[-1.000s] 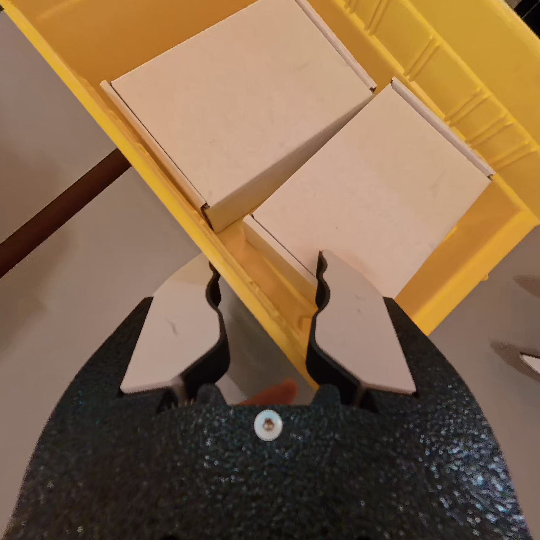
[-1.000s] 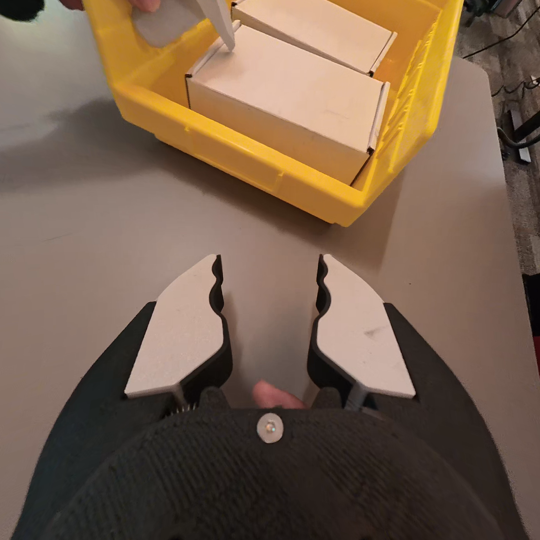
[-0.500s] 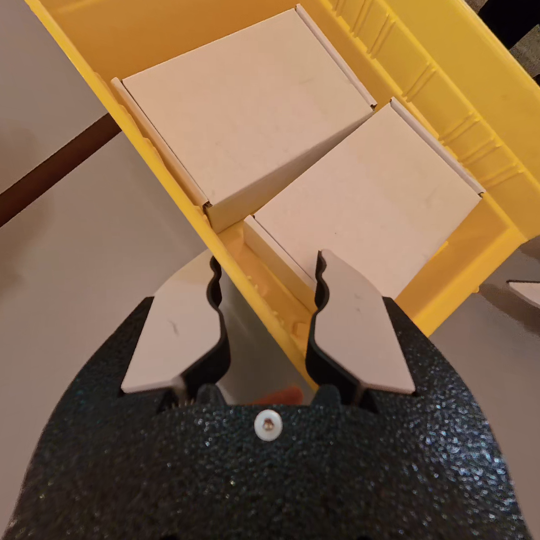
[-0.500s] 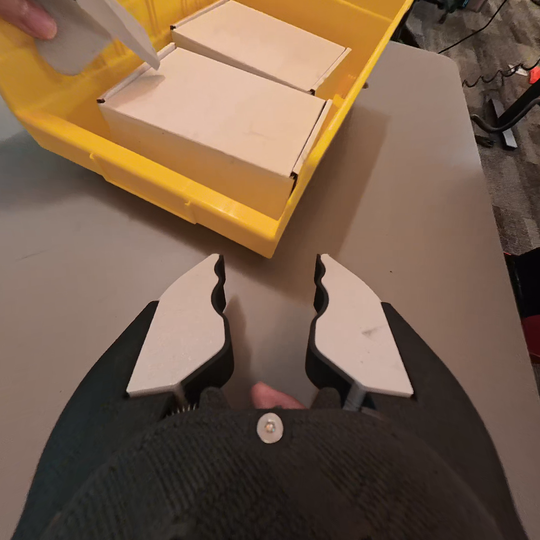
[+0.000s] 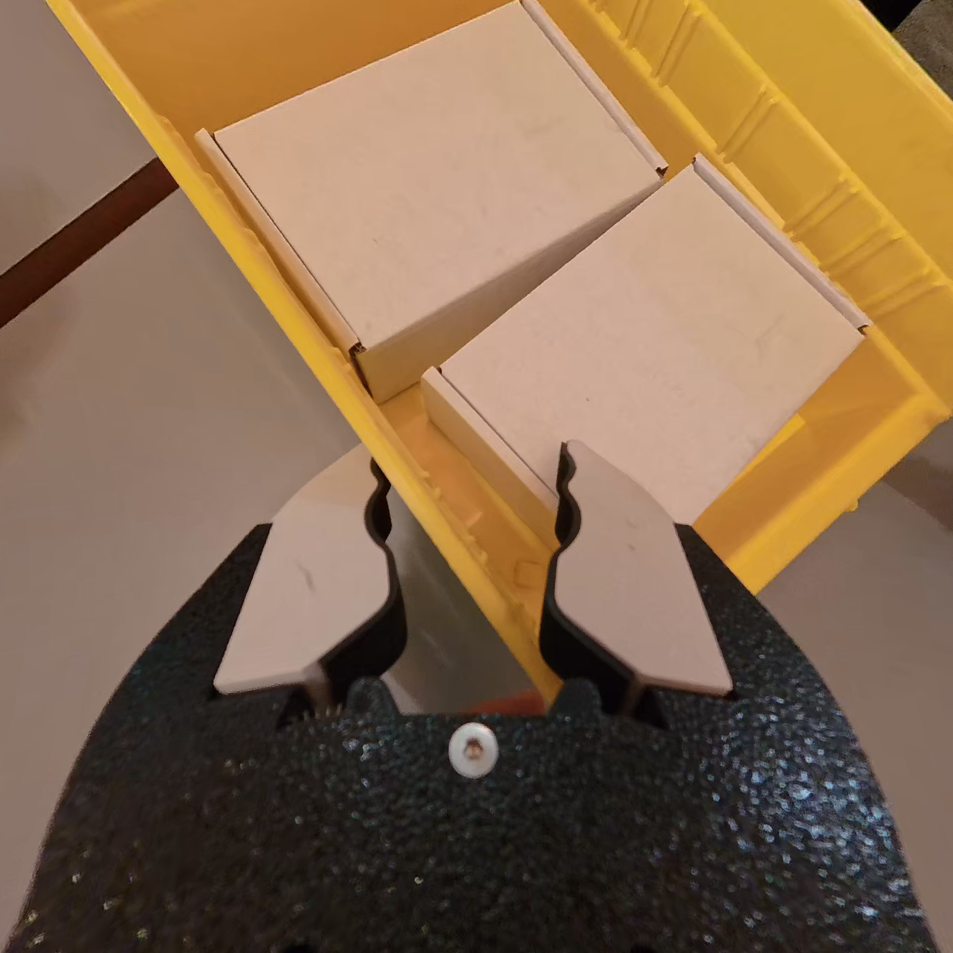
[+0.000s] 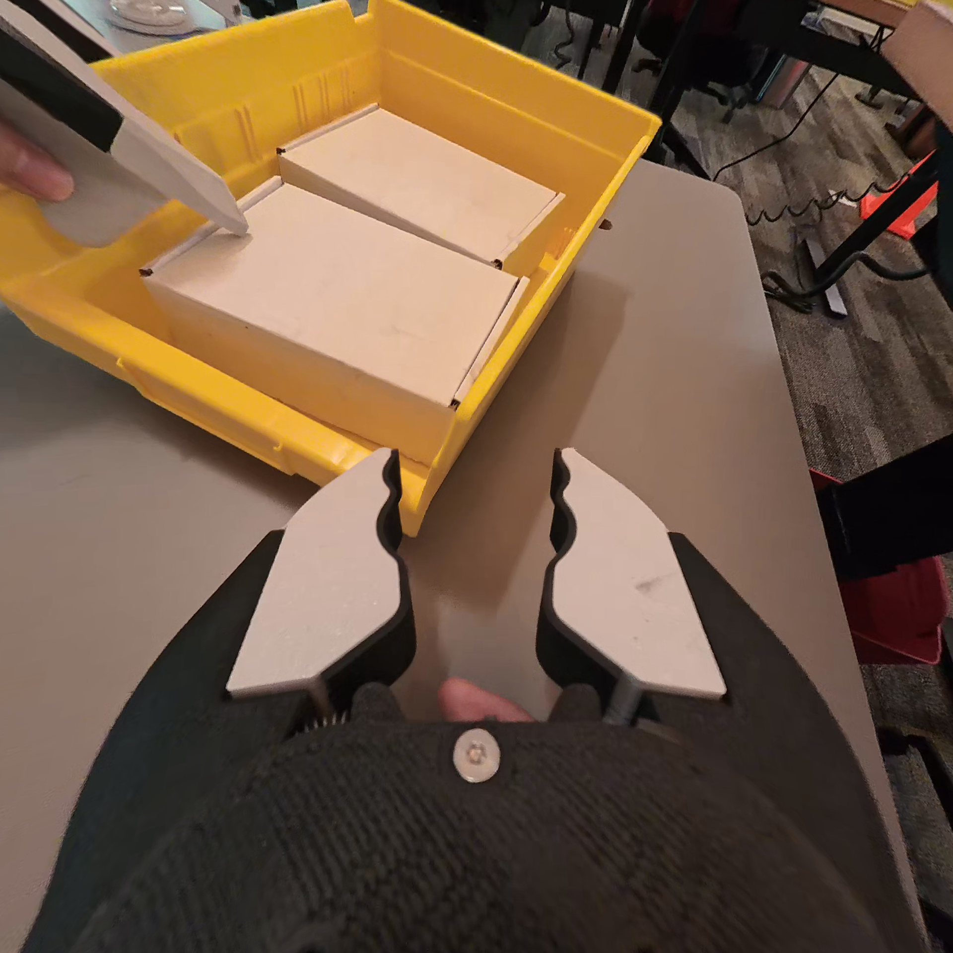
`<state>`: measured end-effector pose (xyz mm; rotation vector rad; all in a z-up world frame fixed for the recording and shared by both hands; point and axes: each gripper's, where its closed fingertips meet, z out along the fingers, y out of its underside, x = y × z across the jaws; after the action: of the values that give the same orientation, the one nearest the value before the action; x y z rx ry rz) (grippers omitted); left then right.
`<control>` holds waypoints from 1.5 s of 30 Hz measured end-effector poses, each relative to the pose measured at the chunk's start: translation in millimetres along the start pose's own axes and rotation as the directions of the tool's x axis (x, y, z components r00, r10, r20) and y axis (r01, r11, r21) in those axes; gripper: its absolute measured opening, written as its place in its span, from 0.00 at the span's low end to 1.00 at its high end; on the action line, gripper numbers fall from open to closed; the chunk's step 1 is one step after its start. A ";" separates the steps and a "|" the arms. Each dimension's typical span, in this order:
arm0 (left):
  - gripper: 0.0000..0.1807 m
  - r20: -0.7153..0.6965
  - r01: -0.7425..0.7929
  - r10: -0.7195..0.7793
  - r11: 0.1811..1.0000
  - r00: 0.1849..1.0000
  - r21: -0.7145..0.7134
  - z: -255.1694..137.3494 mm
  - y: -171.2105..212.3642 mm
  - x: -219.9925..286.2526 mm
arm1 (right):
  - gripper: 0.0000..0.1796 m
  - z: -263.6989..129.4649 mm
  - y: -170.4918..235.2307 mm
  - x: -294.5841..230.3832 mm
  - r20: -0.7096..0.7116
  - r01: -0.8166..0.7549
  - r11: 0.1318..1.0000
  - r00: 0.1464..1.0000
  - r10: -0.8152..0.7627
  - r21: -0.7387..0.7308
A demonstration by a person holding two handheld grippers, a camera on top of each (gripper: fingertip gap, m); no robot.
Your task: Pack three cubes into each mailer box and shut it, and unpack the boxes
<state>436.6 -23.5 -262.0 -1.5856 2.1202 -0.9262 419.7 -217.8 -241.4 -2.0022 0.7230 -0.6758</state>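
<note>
On the grey table (image 6: 670, 361) sits a yellow bin (image 6: 515, 72) holding two closed white mailer boxes side by side. Seen from the right wrist, the near box (image 6: 335, 314) lies along the bin's near wall, and the far box (image 6: 417, 180) lies just behind it, touching or nearly so. Both lids are down, side flaps tucked.

From the left wrist view, the left gripper (image 5: 469, 464) hangs over the bin's side wall (image 5: 361, 423), jaws spread wide and holding nothing. One finger (image 5: 319, 582) is outside the wall, over the table; the other finger (image 5: 629, 582) is inside the bin, its tip over the corner of the near box (image 5: 644, 350). The far box (image 5: 428, 191) lies beyond. Whether the tip touches the lid cannot be told from this view; from the right wrist it looks to rest on or just above the lid's corner, with a person's fingertip (image 6: 36, 175) on the tool.

The right gripper (image 6: 474, 464) hovers over the table beside the bin's near corner, jaws wide and empty. A fingertip (image 6: 479, 701) shows behind its jaws. Past the table edge are carpet (image 6: 851, 319), cables and a red bin (image 6: 897, 608).
</note>
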 end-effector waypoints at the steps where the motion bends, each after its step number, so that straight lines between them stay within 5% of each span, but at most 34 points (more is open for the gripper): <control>1: 0.34 0.000 0.000 0.000 1.000 1.000 -0.001 -1.5 1.7 1.3 | 0.31 -0.6 -1.0 -0.3 0.001 0.003 1.000 1.000 -0.003 0.002; 16: 0.21 0.051 0.084 -0.080 0.992 0.995 -0.099 -19.8 -9.2 -16.1 | 0.31 -9.3 -11.4 -1.6 -0.014 0.051 0.999 0.999 -0.050 0.016; 22: 0.18 0.158 -0.025 0.069 0.964 0.985 -0.264 -6.2 -0.9 -30.1 | 0.34 -9.5 -16.4 -11.0 0.023 0.066 0.997 0.997 -0.067 0.027; 26: 0.04 0.211 0.047 0.014 0.959 0.977 -0.281 8.7 2.3 -47.6 | 0.38 -14.4 -26.0 -21.7 0.054 0.101 0.994 0.993 -0.104 0.041; 32: 0.02 0.081 0.164 -0.148 0.956 0.986 -0.245 -1.8 11.9 -53.9 | 0.37 -43.7 -60.4 -34.5 0.087 0.147 0.970 0.982 -0.166 0.193; 38: 0.02 -0.053 0.172 -0.190 0.956 0.980 -0.238 -68.9 64.6 -59.4 | 0.36 -66.6 -76.8 -26.7 0.012 0.159 0.958 0.986 -0.166 0.237; 45: 0.02 -0.018 0.257 -0.261 0.960 0.965 -0.112 -244.5 160.4 -108.8 | 0.34 -65.4 -96.4 -59.8 0.049 0.172 0.948 0.980 -0.192 0.269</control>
<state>206.2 178.5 -203.1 -1.9521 2.0480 -0.9347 355.7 -168.5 -138.4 -1.8491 0.3823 -0.7584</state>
